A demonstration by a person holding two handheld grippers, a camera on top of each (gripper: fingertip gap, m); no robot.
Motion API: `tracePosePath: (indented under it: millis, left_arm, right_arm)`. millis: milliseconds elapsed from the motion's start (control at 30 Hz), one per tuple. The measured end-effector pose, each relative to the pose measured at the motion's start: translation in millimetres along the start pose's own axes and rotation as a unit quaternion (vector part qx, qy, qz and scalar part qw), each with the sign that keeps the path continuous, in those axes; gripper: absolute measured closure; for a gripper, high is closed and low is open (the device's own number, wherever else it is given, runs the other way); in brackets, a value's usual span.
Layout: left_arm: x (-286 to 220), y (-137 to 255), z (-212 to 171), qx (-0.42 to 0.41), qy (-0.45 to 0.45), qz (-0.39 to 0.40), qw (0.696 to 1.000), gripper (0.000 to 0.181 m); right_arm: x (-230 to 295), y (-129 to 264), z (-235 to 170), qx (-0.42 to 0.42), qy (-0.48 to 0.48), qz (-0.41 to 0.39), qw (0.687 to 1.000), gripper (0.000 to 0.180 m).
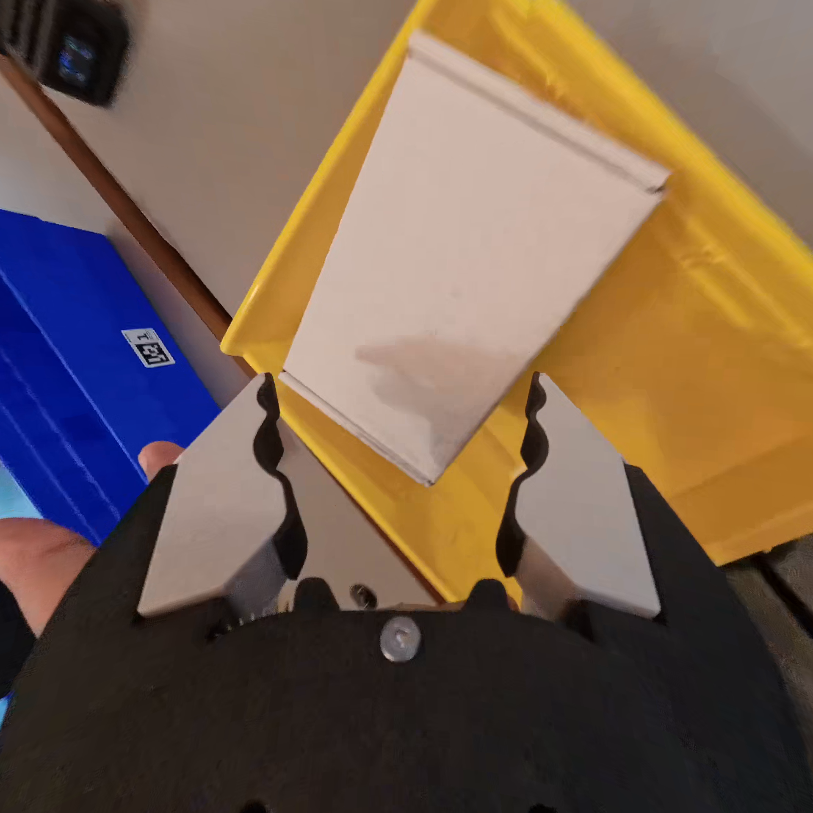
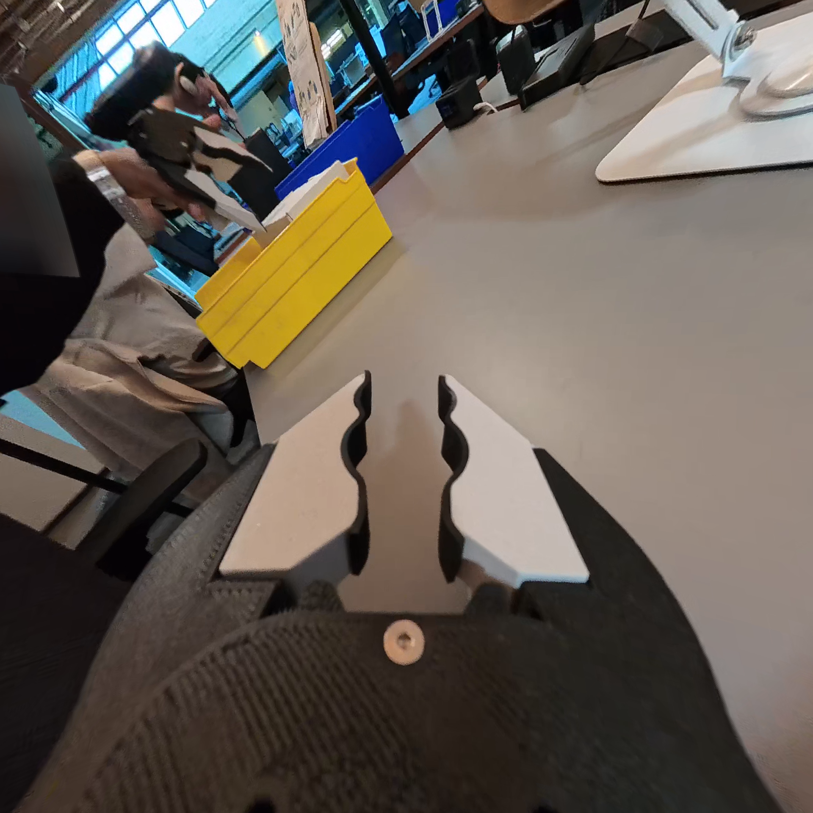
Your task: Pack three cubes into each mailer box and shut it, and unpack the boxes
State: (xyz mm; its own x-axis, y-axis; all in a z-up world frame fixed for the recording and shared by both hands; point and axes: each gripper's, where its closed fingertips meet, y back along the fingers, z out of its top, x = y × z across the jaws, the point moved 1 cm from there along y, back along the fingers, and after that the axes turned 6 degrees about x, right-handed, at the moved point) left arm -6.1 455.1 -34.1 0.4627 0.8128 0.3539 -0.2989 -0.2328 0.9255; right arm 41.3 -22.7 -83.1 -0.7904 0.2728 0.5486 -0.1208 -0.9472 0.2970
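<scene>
left gripper (image 1: 402, 382) above boxed yellow bin (image 1: 686, 352)

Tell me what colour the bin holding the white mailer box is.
Yellow bin; clearest in the left wrist view, with the mailer box inside.

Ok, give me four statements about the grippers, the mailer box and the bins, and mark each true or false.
1. The left gripper is open and empty. True.
2. The white mailer box lies in the blue bin. False: it lies in the yellow bin.
3. The right gripper grips a cube. False: it is open, with only bare table between its fingers.
4. The mailer box is shut. True.
</scene>
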Motion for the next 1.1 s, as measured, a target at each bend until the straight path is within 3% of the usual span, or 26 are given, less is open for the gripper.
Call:
tracePosePath:
  millis: [100, 200, 367, 567, 767, 867, 967, 1100]
  left_arm:
    - [3, -17, -7, 0.063, -0.038, -0.042, 0.996, 0.063]
    - [-2, -28, -5, 0.077, -0.050, -0.094, 0.991, 0.057]
    - [4, -45, 1, 0.074, -0.079, -0.085, 0.990, 0.038]
    - [5, -58, 4, 0.074, -0.117, -0.056, 0.989, 0.027]
    - [5, -54, -3, 0.086, -0.170, -0.017, 0.982, 0.035]
    - [5, -34, 11, 0.033, -0.168, -0.005, 0.985, 0.074]
    - [7, -18, 13, 0.008, -0.167, 0.013, 0.986, 0.095]
    - [-6, -14, 3, 0.032, -0.166, 0.001, 0.986, 0.088]
  right_arm:
    - [-1, -3, -2, -0.005, -0.025, 0.007, 1.000, 0.152]
    - [-6, -4, -2, -0.003, -0.008, -0.012, 1.000, 0.154]
    - [-19, -1, 3, -0.009, 0.026, -0.056, 0.998, 0.155]
    - [-23, 0, 8, -0.032, -0.029, -0.030, 0.999, 0.156]
    - [-26, 2, 9, -0.042, -0.052, -0.021, 0.998, 0.156]
    - [-25, 2, 8, -0.038, -0.045, -0.023, 0.998, 0.156]
    - [-22, 2, 8, -0.036, -0.038, -0.022, 0.998, 0.156]
    - [-19, 1, 6, -0.031, -0.046, -0.013, 0.998, 0.156]
